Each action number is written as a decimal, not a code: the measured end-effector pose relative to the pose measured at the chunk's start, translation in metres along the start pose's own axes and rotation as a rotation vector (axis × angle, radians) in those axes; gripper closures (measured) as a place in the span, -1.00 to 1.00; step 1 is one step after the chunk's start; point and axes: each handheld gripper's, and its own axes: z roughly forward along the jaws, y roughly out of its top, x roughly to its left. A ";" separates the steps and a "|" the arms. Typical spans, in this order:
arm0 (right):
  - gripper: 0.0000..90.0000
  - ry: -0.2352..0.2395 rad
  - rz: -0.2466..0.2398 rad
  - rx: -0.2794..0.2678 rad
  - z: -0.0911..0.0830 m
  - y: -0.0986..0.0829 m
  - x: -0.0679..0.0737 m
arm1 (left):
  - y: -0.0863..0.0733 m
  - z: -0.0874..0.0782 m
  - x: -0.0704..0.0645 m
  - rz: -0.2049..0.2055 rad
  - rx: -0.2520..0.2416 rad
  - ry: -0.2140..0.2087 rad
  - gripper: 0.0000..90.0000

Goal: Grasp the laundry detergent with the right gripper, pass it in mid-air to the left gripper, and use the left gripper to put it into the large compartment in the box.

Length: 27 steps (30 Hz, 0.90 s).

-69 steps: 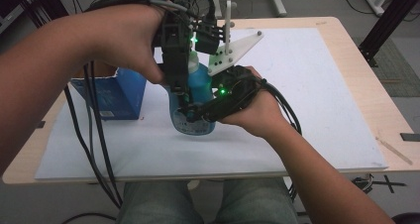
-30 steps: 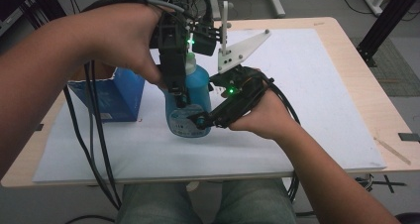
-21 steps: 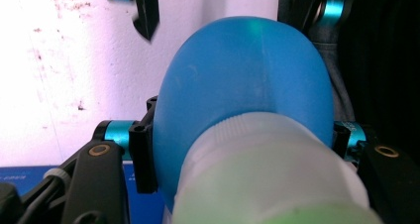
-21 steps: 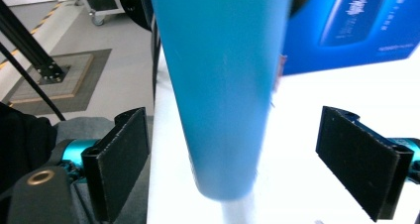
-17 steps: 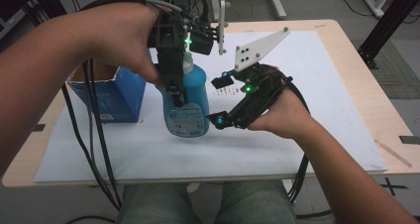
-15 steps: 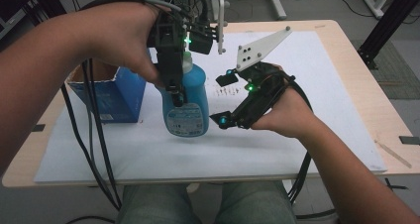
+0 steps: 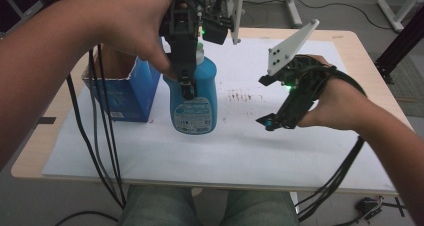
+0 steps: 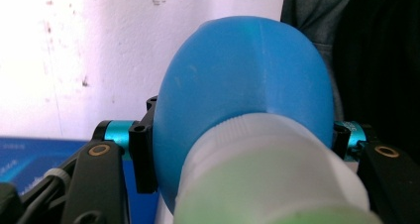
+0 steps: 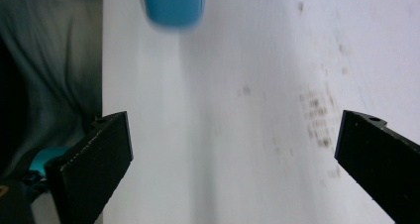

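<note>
The blue bottle [image 7: 194, 102] stands upright on the white sheet [image 7: 240, 146] that covers the wooden table [image 7: 356, 56], just right of an open blue box [image 7: 122, 93]. The left gripper [image 7: 186, 83] comes down from above and is clamped on the bottle's upper body; in the left gripper view its two black jaws press the blue shoulder [image 8: 242, 85] from either side, with the pale cap [image 8: 267, 174] large and blurred in front.

Nearest the camera in the high view, the person's grey-clad knees [image 7: 200, 208] sit under the table's front edge, and black cables [image 7: 102, 151] hang down over it at the left. Farther in, the right gripper [image 7: 270, 122] hovers to the right of the bottle, well apart from it, jaws spread wide and holding nothing; the right gripper view shows bare white sheet between them and the bottle's base [image 9: 172, 5] at the top edge. Brownish smudges [image 7: 242, 96] mark the sheet between bottle and right gripper. Beyond the table lie grey floor, white stand legs [image 7: 292, 8] and a dark frame [image 7: 405, 38] at the right.

The box's contents cannot be made out, and the label's print is too small to read. The left hand [image 7: 130, 26] hides the box's rear part.
</note>
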 end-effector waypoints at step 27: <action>-0.99 0.025 -0.056 0.284 -0.035 -0.015 -0.018 | -0.089 -0.120 0.047 -0.675 -0.114 0.097 -0.17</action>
